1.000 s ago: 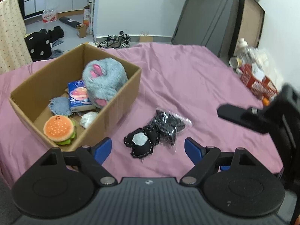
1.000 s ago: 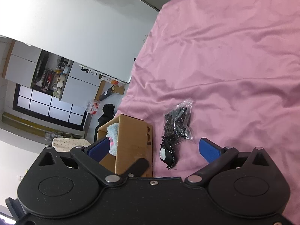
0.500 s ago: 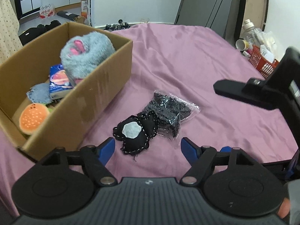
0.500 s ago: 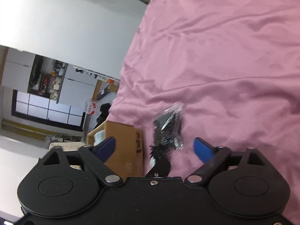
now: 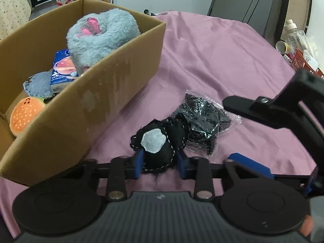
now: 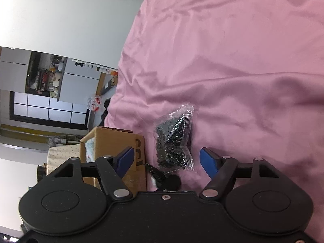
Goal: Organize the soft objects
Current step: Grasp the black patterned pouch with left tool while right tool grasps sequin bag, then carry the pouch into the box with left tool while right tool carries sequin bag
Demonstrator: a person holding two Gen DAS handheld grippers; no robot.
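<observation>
A black stitched plush (image 5: 158,151) with a white patch lies on the pink sheet (image 5: 212,50), and my left gripper (image 5: 160,163) is shut on its near end. Behind it, touching it, lies a clear bag of black pieces (image 5: 204,117). The open cardboard box (image 5: 113,85) stands to the left, holding a grey fluffy plush (image 5: 101,38), a burger plush (image 5: 24,115), a blue packet (image 5: 62,68) and a grey pad (image 5: 36,85). My right gripper (image 6: 166,154) is open, its blue fingers on either side of the bag's (image 6: 174,141) near end, just above it. The box (image 6: 113,139) sits at its left.
A red basket (image 5: 303,64) with bottles stands off the sheet's far right edge. A dark cabinet (image 5: 243,4) rises behind the bed. The right gripper's black body (image 5: 283,111) hangs over the sheet close to the right of the bag. A person's fingertip (image 5: 305,225) shows at the lower right.
My left gripper moved forward and down to the black plush and shut on it. The right gripper drew closer to the clear bag and stayed open.
</observation>
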